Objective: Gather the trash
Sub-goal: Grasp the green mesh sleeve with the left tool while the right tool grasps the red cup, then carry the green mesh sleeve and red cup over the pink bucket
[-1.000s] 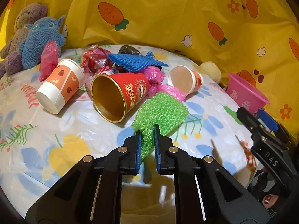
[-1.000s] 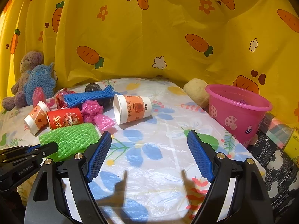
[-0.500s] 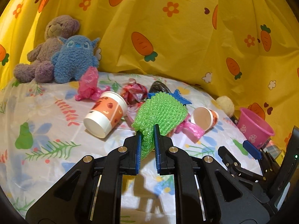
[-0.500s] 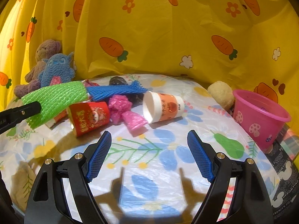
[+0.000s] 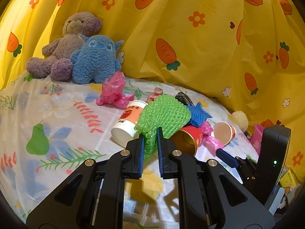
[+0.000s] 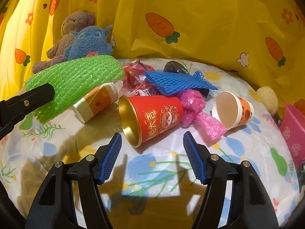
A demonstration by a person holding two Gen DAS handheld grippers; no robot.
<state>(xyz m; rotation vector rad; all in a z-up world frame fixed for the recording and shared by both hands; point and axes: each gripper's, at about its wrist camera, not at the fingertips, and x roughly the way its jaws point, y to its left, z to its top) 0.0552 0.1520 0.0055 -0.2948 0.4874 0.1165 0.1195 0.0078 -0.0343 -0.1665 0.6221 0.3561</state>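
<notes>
My left gripper [image 5: 150, 133] is shut on a green foam net [image 5: 164, 114] and holds it up above the table; the same net [image 6: 76, 78] hangs at the left of the right wrist view. My right gripper [image 6: 151, 140] hovers just in front of a red cup with a gold inside [image 6: 150, 120] lying on its side. Its jaws are closing, with nothing between them. Around the red cup [image 5: 187, 137] lie a blue foam net [image 6: 177, 82], crumpled pink plastic [image 6: 200, 114], red wrappers [image 6: 137, 76] and two orange-and-white paper cups [image 6: 232, 110] [image 6: 95, 103].
A pink bucket [image 6: 294, 131] stands at the table's right edge. Two plush toys, a brown bear [image 5: 66, 45] and a blue creature [image 5: 95, 59], sit at the back left against the yellow carrot curtain [image 5: 190, 38]. More pink plastic [image 5: 114, 91] lies near them. A flowered plastic sheet [image 5: 47, 114] covers the table.
My left gripper lifted the green net off the table and swung left. My right gripper moved left toward the red cup, and its jaws have narrowed.
</notes>
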